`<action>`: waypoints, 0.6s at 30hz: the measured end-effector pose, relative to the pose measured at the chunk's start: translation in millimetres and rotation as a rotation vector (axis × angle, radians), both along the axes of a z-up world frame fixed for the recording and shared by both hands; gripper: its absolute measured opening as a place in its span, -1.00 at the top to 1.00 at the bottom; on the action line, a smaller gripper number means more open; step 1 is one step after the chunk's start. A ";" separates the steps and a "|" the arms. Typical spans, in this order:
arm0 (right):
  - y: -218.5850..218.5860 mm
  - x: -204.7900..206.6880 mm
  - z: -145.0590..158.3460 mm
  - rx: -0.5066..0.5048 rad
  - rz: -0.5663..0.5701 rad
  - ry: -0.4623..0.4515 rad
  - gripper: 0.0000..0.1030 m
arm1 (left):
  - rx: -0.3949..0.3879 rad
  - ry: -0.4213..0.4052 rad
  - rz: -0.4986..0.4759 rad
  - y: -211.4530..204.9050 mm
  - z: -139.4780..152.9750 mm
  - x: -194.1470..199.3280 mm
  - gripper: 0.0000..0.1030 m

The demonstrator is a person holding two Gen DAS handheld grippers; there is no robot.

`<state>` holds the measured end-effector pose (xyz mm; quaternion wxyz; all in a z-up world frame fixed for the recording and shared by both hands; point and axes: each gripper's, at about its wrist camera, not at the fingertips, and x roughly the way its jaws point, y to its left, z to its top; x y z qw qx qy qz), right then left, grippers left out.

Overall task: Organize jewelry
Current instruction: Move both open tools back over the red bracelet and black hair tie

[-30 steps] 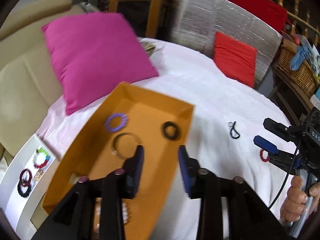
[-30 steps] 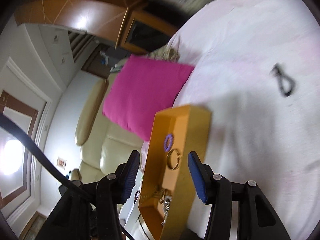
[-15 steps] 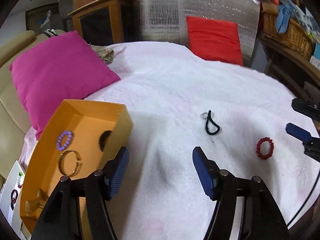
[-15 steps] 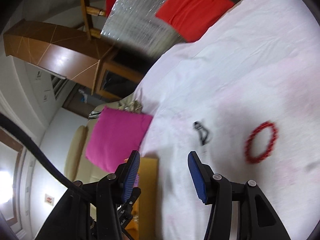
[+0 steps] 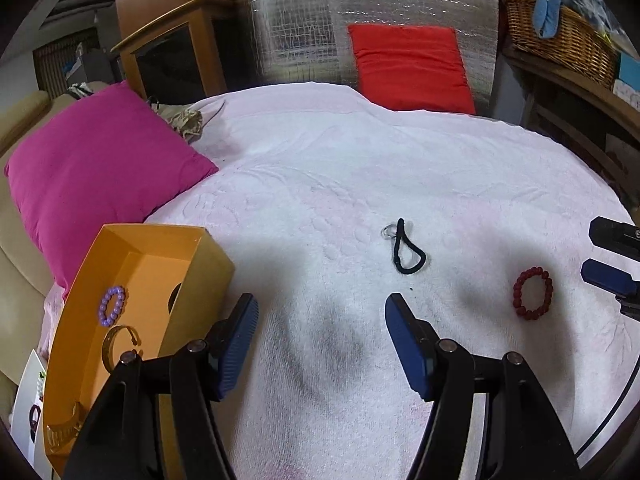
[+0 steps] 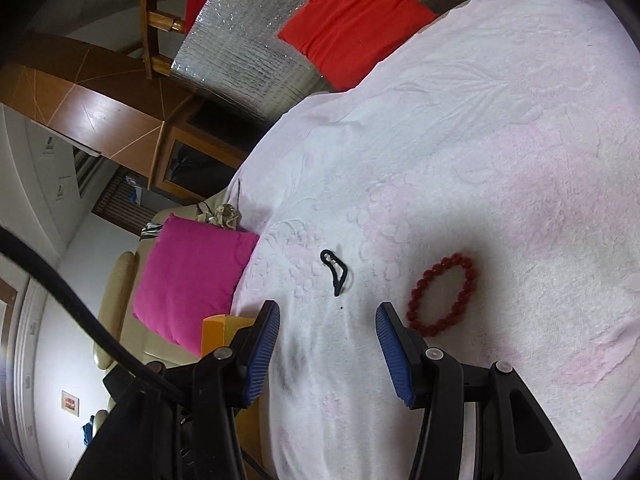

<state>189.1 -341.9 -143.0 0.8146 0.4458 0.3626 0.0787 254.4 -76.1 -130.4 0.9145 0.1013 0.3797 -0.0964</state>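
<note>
Overall, setting: white cloth (image 5: 360, 152) covering a bed, with jewelry spread on it.
Writing: raised gold letters on a band (image 5: 60, 434) at the near end of the orange box (image 5: 200, 276); too cut off to read.
Left gripper (image 5: 320, 320): fingers wide apart with nothing between them, above bare cloth; they have just been opening.
Right gripper (image 6: 326, 344): fingers parted about halfway, nothing between them, above the cloth.
Black cord loop (image 5: 407, 254): one, lying on the cloth ahead of the left gripper, a small clear ring (image 5: 387, 232) touching its far end.
Red bead bracelet (image 5: 534, 293): one, on the cloth to the right of the cord, just beside the right gripper's right finger (image 6: 394, 354).
Box contents: one purple bead bracelet (image 5: 112, 306), one gold bangle (image 5: 120, 342), and a dark ring half hidden by the wall.
Only the left view shows: the box's inside, a white tray (image 5: 28, 412) with more bracelets at the left edge, and a wicker basket (image 5: 560, 46).
Only the right view shows: a small framed picture (image 6: 70, 404) on a wall.
Cushions: two, one pink (image 5: 100, 168) and one red (image 5: 412, 68).
</note>
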 end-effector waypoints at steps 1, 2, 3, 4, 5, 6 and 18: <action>-1.6 -0.3 -1.0 0.002 -0.002 0.002 -0.05 | 0.004 -0.005 -0.004 -1.7 0.3 -0.8 -0.30; -2.5 0.4 -1.8 0.001 -0.002 0.003 -0.05 | 0.005 -0.007 -0.006 -3.0 0.5 -0.8 -0.30; -3.0 0.3 -2.8 0.000 -0.003 0.004 -0.05 | 0.005 -0.007 -0.007 -3.5 0.3 -0.8 -0.30; -4.0 -0.1 -3.6 -0.003 -0.005 0.004 -0.05 | 0.006 -0.006 -0.007 -4.4 0.0 -0.9 -0.30; -5.1 -0.6 -4.5 -0.006 -0.007 0.007 -0.05 | 0.007 -0.005 -0.007 -4.9 -0.5 -0.9 -0.30; -5.4 -0.8 -5.3 -0.006 -0.008 0.008 -0.05 | 0.008 -0.005 -0.008 -5.1 -0.6 -0.8 -0.30; -9.8 -1.3 -12.1 -0.002 -0.013 0.022 -0.05 | 0.032 -0.003 -0.009 -8.9 -3.3 0.4 -0.30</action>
